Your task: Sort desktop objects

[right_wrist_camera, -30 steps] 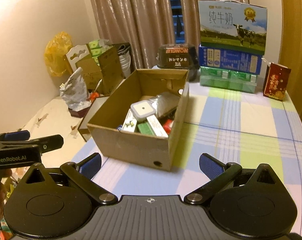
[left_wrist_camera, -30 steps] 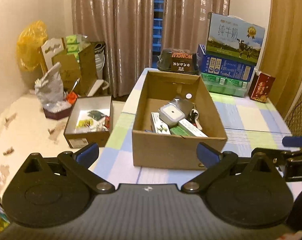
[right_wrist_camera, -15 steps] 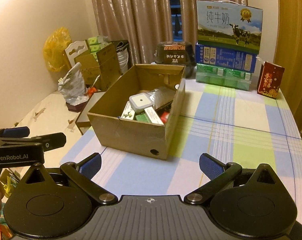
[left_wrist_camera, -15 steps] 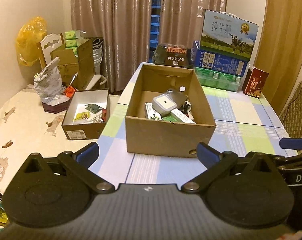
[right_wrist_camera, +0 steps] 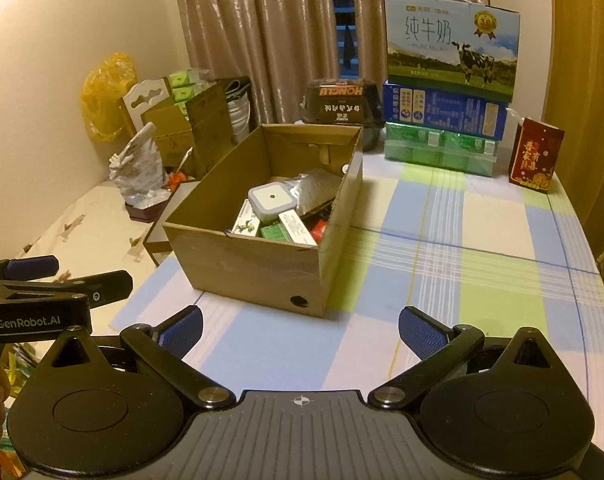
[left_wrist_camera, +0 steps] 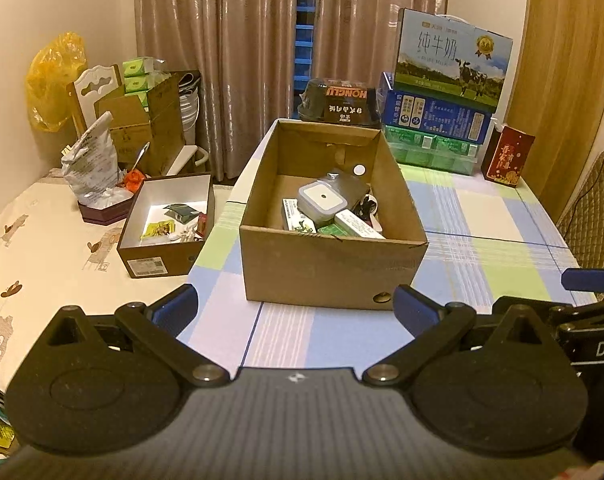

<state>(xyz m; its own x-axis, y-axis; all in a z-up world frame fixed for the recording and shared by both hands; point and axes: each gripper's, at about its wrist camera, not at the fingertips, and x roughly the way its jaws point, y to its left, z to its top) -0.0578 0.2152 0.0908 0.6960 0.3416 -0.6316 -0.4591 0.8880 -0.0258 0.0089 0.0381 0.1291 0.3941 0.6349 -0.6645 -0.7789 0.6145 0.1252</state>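
A brown cardboard box (left_wrist_camera: 330,268) stands on the checked tablecloth; it also shows in the right wrist view (right_wrist_camera: 253,268). Inside lie a grey-and-white square device (left_wrist_camera: 322,199), a silver pouch (right_wrist_camera: 314,190) and several small green and white packets (right_wrist_camera: 275,226). My left gripper (left_wrist_camera: 295,308) is open and empty, held back from the box's near wall. My right gripper (right_wrist_camera: 300,326) is open and empty, in front of the box's right corner. The left gripper's body shows at the left edge of the right wrist view (right_wrist_camera: 41,300).
A smaller open box (left_wrist_camera: 141,256) with small items sits left of the table on a bed. At the table's far end stand stacked milk cartons (left_wrist_camera: 446,84), a black container (left_wrist_camera: 340,102) and a red packet (left_wrist_camera: 506,156). Bags and boxes crowd the far left.
Both grippers have drawn back from the cardboard box, which now looks smaller and farther. Both stay open and empty.
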